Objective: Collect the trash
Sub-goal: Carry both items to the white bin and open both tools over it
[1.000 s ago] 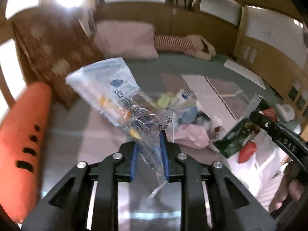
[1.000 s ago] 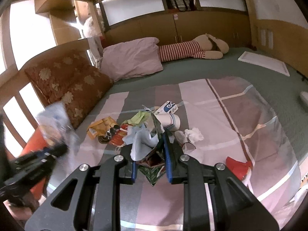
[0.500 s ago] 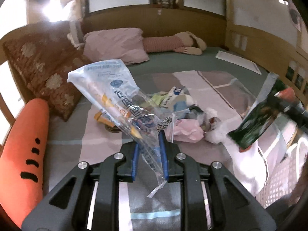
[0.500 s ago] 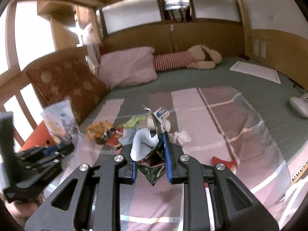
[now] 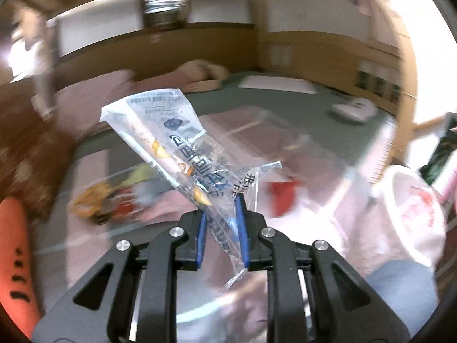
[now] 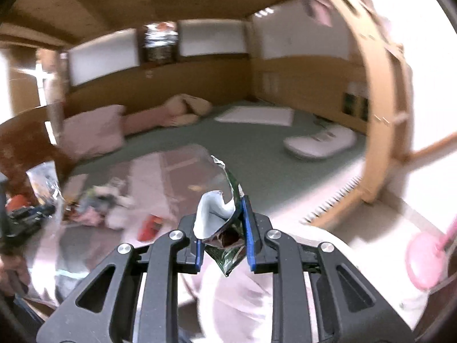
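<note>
The clear printed wrapper (image 5: 174, 143) is standing up out of the left gripper (image 5: 221, 237), its blue pads clamped together on the wrapper's narrow tail so the wide end is fanning upward and away from the bed. The foil snack bag (image 6: 224, 223) is riding in the right gripper (image 6: 222, 240), whose jaws are closed on the crumpled middle, the silver lining gaping open at the top and the dark printed corner hanging below. That is two pieces of trash in the air, one per tool, and each is being pinched low, probably so the light film cannot slip or flap loose in transit.

Both are being carried out over the bed's edge, toward the white bag (image 5: 414, 214) with red print that is sitting open at the right of the left camera's view; I take it for the trash bag, though the blur is heavy and I am not sure of it. A pink round object (image 6: 425, 260) is showing at the far right of the other view.

Back on the plaid blanket (image 5: 285, 148), the loose trash pile (image 5: 114, 200) is lying well apart from both grippers, too smeared to count, with one red scrap (image 6: 150, 227) lying separate nearer the edge. One orange carrot cushion (image 5: 14, 257) is lying along the left side.
</note>
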A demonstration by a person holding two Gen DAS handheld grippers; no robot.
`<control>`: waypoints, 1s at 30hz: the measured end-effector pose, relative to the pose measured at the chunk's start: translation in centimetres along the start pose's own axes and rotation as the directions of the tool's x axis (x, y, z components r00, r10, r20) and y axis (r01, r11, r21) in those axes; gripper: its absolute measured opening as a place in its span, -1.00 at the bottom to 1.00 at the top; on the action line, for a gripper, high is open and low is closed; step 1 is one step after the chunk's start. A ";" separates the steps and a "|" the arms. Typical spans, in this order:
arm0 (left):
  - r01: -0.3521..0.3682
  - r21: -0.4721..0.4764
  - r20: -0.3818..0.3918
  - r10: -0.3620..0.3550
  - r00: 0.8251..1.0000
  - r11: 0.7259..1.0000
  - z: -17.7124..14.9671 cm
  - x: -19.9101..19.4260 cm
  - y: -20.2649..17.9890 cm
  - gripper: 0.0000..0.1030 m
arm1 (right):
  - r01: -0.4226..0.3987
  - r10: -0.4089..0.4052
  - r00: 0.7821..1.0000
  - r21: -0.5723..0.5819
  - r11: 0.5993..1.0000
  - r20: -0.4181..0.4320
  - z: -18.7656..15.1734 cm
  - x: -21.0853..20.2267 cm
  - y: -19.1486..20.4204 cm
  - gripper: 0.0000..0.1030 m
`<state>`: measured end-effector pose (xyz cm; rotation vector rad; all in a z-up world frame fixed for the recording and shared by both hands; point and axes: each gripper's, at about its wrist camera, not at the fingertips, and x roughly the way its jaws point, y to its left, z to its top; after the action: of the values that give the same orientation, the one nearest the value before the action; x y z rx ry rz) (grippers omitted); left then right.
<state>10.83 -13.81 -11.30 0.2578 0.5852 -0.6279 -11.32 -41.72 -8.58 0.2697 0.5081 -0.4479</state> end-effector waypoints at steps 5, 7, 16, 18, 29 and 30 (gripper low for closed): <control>0.253 0.069 -0.044 -0.250 0.967 0.965 1.9 0.4 -10.7 -0.62 | 0.070 -0.067 0.994 0.031 0.997 -0.091 -3.6 1.7 -3.5 -0.31; 0.335 0.091 -0.071 -0.329 0.942 0.938 2.4 0.7 -14.8 -0.62 | 0.078 -0.070 0.990 0.069 0.995 -0.119 -4.1 1.9 -4.4 -0.12; 0.525 0.239 -0.174 -0.495 0.851 0.817 2.6 2.2 -28.3 0.95 | 0.092 -0.153 0.972 0.309 0.947 0.179 -0.4 -6.7 -9.9 0.60; 0.475 0.276 -0.163 -0.446 0.880 0.836 2.3 2.5 -28.4 0.94 | 0.071 -0.132 0.974 0.308 0.949 0.185 -0.1 -7.0 -9.7 0.60; 0.128 0.072 0.021 -0.130 0.991 0.989 1.9 -0.2 -9.0 0.94 | -0.160 0.158 0.987 0.144 0.977 0.020 -1.7 1.3 4.4 0.60; 0.065 0.036 0.032 -0.066 0.997 0.997 1.3 -0.8 -6.4 0.94 | -0.183 0.184 0.983 0.130 0.975 0.008 -1.8 1.9 5.8 0.60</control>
<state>6.93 -18.93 -10.14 0.2611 0.5533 -0.7051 -7.82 -36.71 -10.28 0.4393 0.4543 -0.3007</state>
